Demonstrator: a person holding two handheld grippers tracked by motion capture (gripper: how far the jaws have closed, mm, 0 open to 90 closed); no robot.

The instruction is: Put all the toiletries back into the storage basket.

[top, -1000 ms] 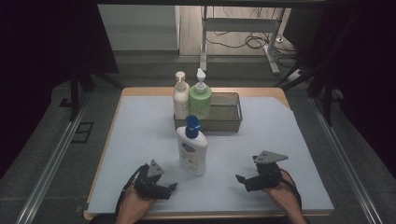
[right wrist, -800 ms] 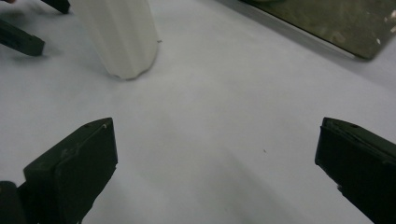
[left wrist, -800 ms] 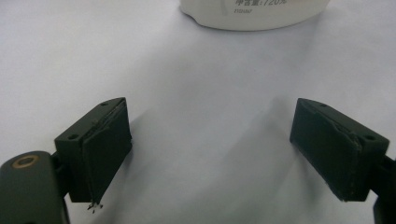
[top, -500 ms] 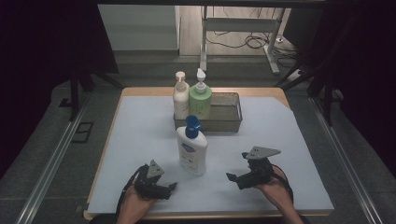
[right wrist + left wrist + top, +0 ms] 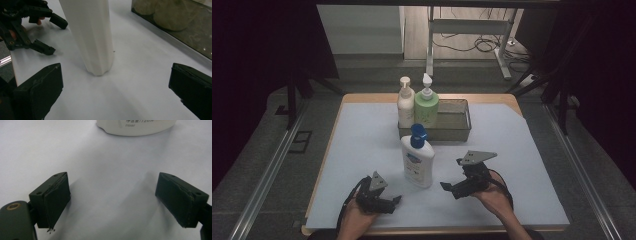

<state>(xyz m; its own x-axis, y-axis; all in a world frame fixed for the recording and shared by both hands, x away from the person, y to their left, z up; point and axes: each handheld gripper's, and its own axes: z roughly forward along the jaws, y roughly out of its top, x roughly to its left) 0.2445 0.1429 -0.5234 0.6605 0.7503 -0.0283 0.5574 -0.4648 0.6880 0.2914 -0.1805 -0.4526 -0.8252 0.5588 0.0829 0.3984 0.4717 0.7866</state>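
Surface: a table point(image 5: 362, 135) covered with a pale sheet, in a dim room with dark floor around it and a desk frame with cables behind.

Landmark item: white bottle with a blue cap point(image 5: 417, 157), upright near the middle of the sheet, apparently set free-standing so it can be approached from either side.

Behind the bottle: a wire basket point(image 5: 457, 122), holding a cream pump bottle point(image 5: 405, 102) and a green pump bottle point(image 5: 426, 105) at its left end; the rest of the basket is bare, probably room for the white bottle.

Left gripper point(image 5: 393, 201): in front of the bottle and to its left, resting low at the sheet, jaws spread wide with nothing between them. Its own view shows the bottle's base point(image 5: 136, 127) ahead, apart from the jaws.

Right gripper point(image 5: 448, 188): just right of the bottle, jaws parted and empty, aimed at the bottle's lower body point(image 5: 93, 37), not touching. Judged as lined up for a side grasp.
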